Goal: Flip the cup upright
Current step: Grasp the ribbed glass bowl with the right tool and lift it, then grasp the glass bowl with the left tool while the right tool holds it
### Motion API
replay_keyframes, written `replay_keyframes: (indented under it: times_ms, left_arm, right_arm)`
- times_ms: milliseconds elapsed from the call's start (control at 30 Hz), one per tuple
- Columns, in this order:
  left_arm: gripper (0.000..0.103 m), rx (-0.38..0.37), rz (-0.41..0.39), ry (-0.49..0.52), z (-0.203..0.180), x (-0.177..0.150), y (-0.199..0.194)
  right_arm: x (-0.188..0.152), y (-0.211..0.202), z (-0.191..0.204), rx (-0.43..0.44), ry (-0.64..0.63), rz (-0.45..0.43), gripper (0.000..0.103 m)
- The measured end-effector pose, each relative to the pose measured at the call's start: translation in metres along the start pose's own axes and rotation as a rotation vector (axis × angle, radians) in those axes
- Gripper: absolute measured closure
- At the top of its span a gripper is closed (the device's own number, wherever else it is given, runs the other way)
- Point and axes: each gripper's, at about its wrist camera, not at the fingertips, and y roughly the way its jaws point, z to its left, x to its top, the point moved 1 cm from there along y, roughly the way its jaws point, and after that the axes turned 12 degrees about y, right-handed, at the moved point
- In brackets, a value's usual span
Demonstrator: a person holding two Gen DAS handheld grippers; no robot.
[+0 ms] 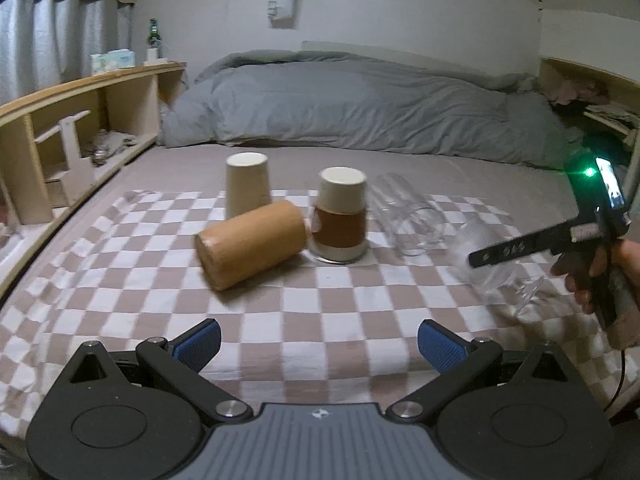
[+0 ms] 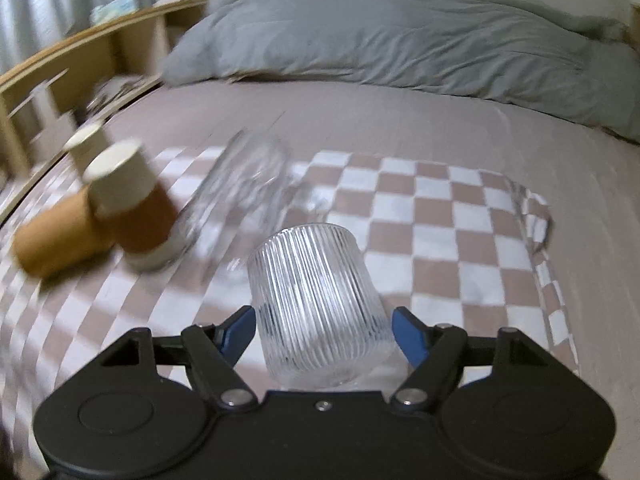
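A ribbed clear glass cup (image 2: 316, 304) sits between the blue pads of my right gripper (image 2: 323, 332), which is shut on it, its closed base pointing away from the camera. In the left wrist view the same glass (image 1: 496, 264) is a blur by the right gripper's fingers (image 1: 520, 248), above the checkered cloth (image 1: 304, 304). My left gripper (image 1: 319, 342) is open and empty, low over the cloth's near part. A tan cup (image 1: 252, 248) lies on its side. A brown-sleeved paper cup (image 1: 340, 220) and a cream cup (image 1: 247, 188) stand upside down. A clear glass (image 1: 408, 216) lies tilted beside them.
The cloth lies on a bed with a grey duvet (image 1: 344, 108) bunched at the far end. A wooden shelf unit (image 1: 80, 120) runs along the left side. The cloth's right edge (image 2: 540, 216) is folded up.
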Motion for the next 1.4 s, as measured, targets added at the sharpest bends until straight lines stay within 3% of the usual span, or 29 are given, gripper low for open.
replay_keyframes:
  times_ms: [200, 333, 433, 467, 533, 733, 867, 1067, 1200, 1233, 1267, 1400]
  left_arm:
    - [0.0, -0.047, -0.088, -0.05, -0.014, 0.012, 0.015]
    - [0.0, -0.136, -0.093, -0.179, -0.014, 0.026, 0.04]
    - [0.001, -0.236, -0.066, -0.293, -0.017, 0.035, 0.064]
    - [0.001, -0.266, -0.052, -0.326, -0.02, 0.038, 0.072]
    - [0.007, -0.319, -0.023, -0.379, -0.028, 0.043, 0.089]
    - [0.014, -0.444, 0.125, -0.546, -0.06, 0.048, 0.145]
    - [0.015, -0.473, 0.167, -0.676, -0.072, 0.044, 0.174]
    - [0.015, -0.449, 0.238, -0.81, -0.076, 0.041, 0.202]
    - [0.017, -0.421, 0.236, -0.803, -0.076, 0.044, 0.208]
    - [0.026, -0.424, 0.234, -0.8, -0.077, 0.046, 0.209]
    - [0.028, -0.447, 0.228, -0.804, -0.077, 0.046, 0.211]
    - [0.029, -0.451, 0.229, -0.749, -0.08, 0.054, 0.21]
  right_arm:
    - [-0.016, -0.009, 0.022, 0.028, -0.138, 0.012, 0.027]
    - [-0.02, -0.01, 0.026, 0.04, -0.202, 0.001, 0.026]
    - [-0.017, -0.02, 0.016, 0.067, -0.171, -0.024, 0.025]
    - [-0.017, -0.026, 0.013, 0.068, -0.161, -0.045, 0.02]
    - [-0.019, -0.039, 0.006, 0.072, -0.153, -0.078, 0.019]
    - [-0.038, -0.074, -0.013, 0.027, -0.135, -0.149, 0.019]
    - [-0.049, -0.087, -0.024, 0.024, -0.09, -0.183, 0.019]
    - [-0.063, -0.096, -0.035, 0.047, -0.012, -0.207, 0.02]
    - [-0.066, -0.098, -0.04, 0.059, 0.017, -0.217, 0.02]
    - [-0.067, -0.099, -0.041, 0.061, 0.026, -0.22, 0.02]
    - [-0.067, -0.099, -0.043, 0.062, 0.034, -0.223, 0.02]
    - [-0.067, -0.1, -0.05, 0.06, 0.096, -0.239, 0.02]
